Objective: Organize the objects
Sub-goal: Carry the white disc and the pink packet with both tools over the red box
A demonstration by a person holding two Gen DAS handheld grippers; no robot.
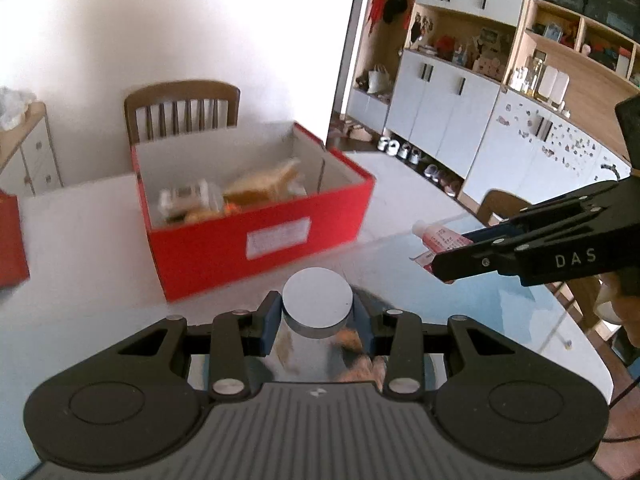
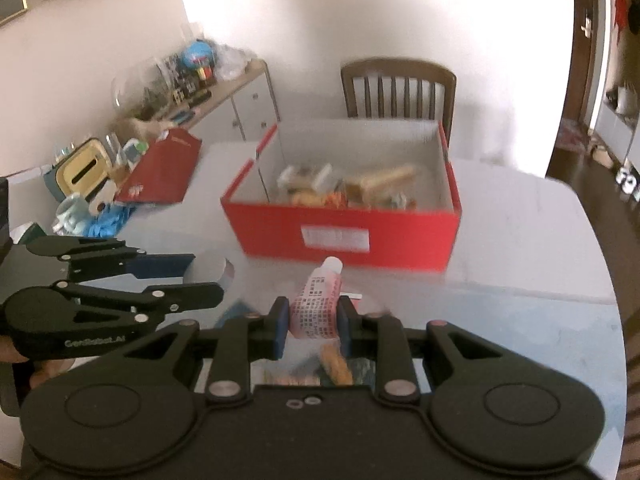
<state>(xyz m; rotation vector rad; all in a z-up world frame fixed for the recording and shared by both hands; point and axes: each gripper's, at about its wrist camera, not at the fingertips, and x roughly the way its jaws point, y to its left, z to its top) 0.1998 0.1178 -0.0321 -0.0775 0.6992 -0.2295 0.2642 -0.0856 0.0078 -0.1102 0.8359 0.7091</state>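
From the left wrist camera, the left claw (image 1: 317,318) reaches level over the bench (image 1: 100,240), its two blue-padded fingers (image 1: 269,320) pinching one jar (image 1: 316,304) just under its flat grey lid, with the jar upright between them. Straight ahead of this claw, a little beyond the jar, stands one open red box (image 1: 256,236) on the bench, with several blurred packets inside; their number cannot be told. To the right of the left claw and near it, the right claw (image 1: 444,258) comes in from the side, angled toward the box, nipping one pink-and-white tube (image 1: 440,240) whose cap end sticks out past its fingertips. Beyond the box stands one wooden chair (image 1: 182,110); a second chair back (image 1: 502,206) shows behind the right claw.

From the right wrist camera, the right claw (image 2: 312,322) points forward and slightly down, its two fingers (image 2: 280,326) pressed onto the tube (image 2: 318,304), which stands between them with its white cap toward the box. The red box (image 2: 344,228) sits directly ahead, just past the tube's cap. To the left of this claw and close beside it, the left claw (image 2: 200,276) is aimed the same way with the jar's lid (image 2: 214,270) showing between its fingers. Farther left, one red box lid (image 2: 164,174) leans among the clutter at the bench's far edge.
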